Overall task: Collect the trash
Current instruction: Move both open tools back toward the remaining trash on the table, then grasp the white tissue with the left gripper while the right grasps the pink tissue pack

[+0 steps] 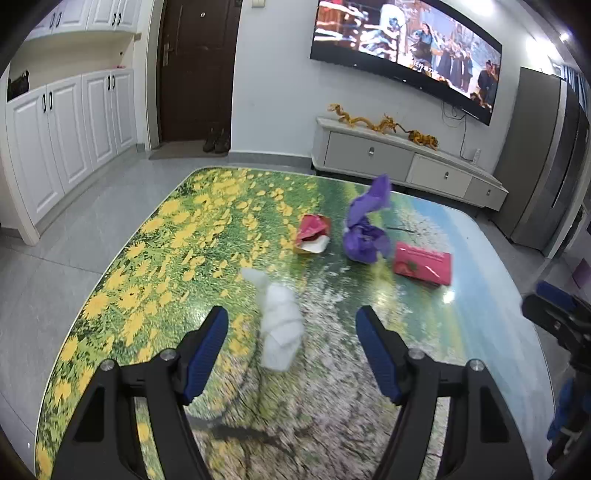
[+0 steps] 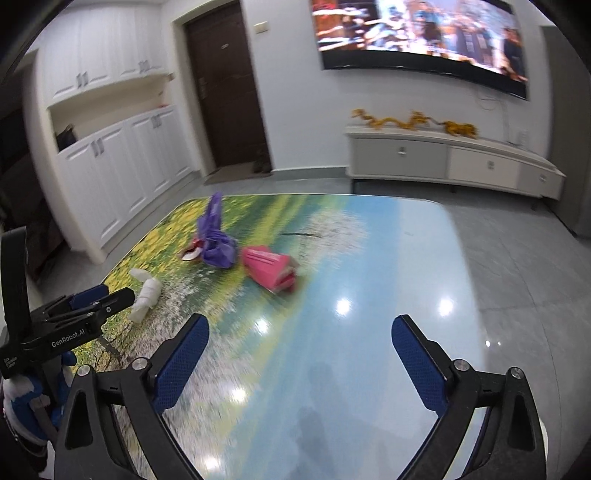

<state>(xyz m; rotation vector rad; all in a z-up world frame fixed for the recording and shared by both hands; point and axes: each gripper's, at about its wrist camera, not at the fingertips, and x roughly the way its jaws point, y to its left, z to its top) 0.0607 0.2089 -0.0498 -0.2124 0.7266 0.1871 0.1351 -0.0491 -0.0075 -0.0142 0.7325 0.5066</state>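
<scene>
Reaching stage — both tongs gape empty over the table (image 1: 122,280). The left tongs (image 1: 291,323) straddle the white tissue wad (image 1: 279,325), nearest the purple wrapper (image 1: 365,236); next, lower and close. The right tongs (image 2: 299,334) hover nearer than the pink box (image 2: 269,271), just beside that wrapper.

Both wrist cameras looked forward and downward, close over the table (image 1: 110,295), toward the television (image 2: 424,33) wall; both views shared the tabletop.

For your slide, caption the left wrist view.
Open left tool poised over crumpled white tissue on the flower-print table.
</scene>
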